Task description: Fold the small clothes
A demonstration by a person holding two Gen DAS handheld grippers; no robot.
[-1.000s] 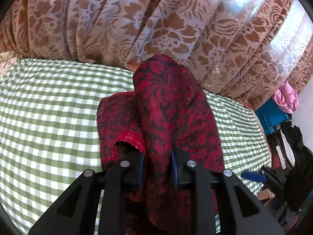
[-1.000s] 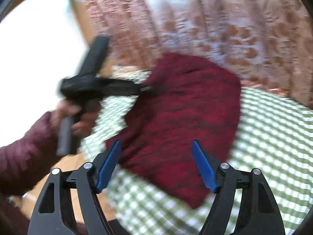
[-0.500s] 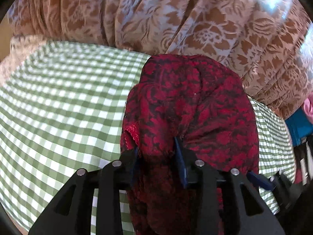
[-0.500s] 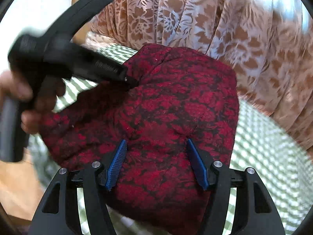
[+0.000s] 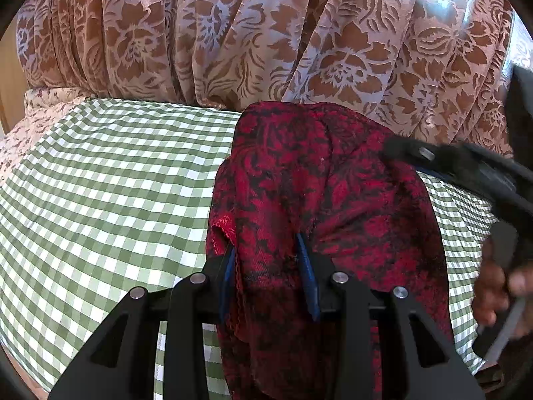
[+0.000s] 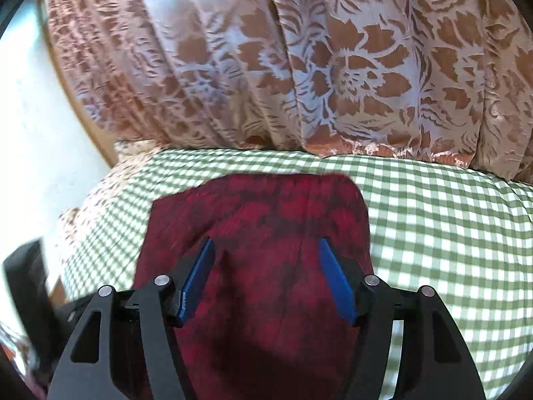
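Note:
A dark red cloth with a black floral pattern (image 5: 319,196) lies folded over on the green-and-white checked tablecloth (image 5: 116,180). My left gripper (image 5: 268,260) is shut on a bunch of the cloth at its near edge. My right gripper (image 6: 266,260) has its blue pads apart over the same red cloth (image 6: 260,213), with cloth lying between them. In the left wrist view the right gripper (image 5: 466,166) shows as a blurred black shape at the cloth's right edge, with the person's hand below it.
A brown-and-white floral curtain (image 5: 266,40) hangs close behind the table along its far edge. A floral-print fabric (image 5: 36,113) lies at the table's far left corner. A white wall (image 6: 30,133) is at the left.
The cloth has been laid down and spread flatter on the table. My right gripper swung round to the cloth's near side, pads still apart. My left gripper kept its hold.

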